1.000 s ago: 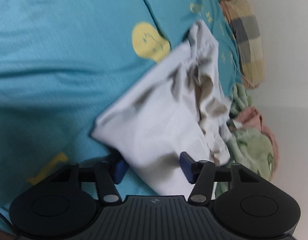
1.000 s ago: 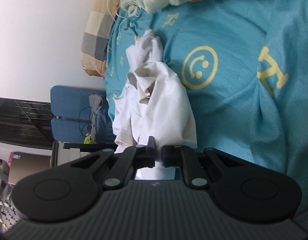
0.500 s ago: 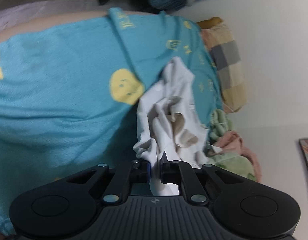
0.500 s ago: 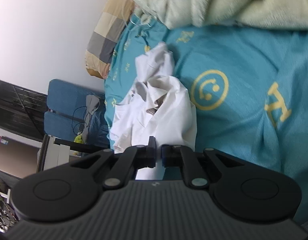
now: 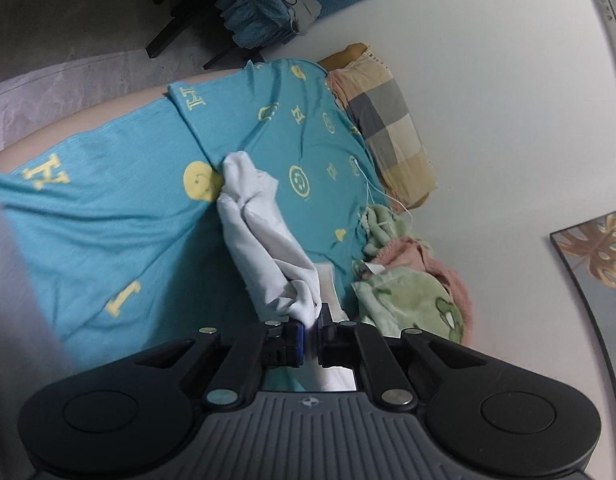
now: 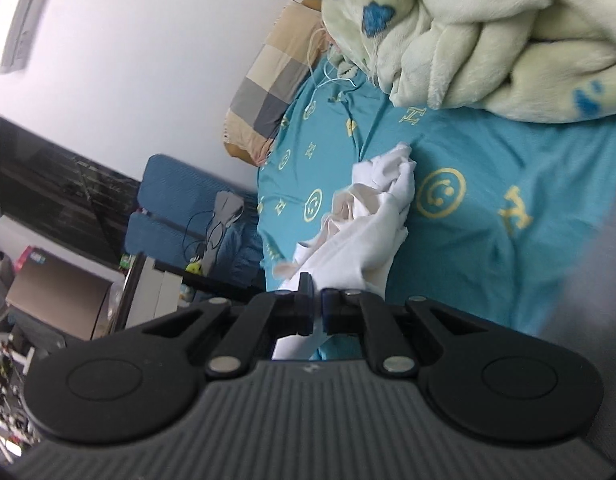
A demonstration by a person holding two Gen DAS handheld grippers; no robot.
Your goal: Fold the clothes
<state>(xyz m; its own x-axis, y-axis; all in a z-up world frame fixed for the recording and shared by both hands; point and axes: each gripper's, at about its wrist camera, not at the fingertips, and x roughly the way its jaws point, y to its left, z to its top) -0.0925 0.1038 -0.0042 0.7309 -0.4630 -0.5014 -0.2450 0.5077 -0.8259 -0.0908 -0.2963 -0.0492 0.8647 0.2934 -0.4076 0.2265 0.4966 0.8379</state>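
Left wrist: 2 tools, left tool and right tool, each clamp 1 white garment

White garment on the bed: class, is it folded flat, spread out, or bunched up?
Bunched up. The white garment hangs in crumpled ropes from the left gripper and right gripper, its far end trailing on the teal sheet.

You have lots of open room on the teal bedsheet beside the white garment. The fluffy green blanket piles up on one side, the checked pillow blocks the wall end, and the blue chair stands beside the bed.
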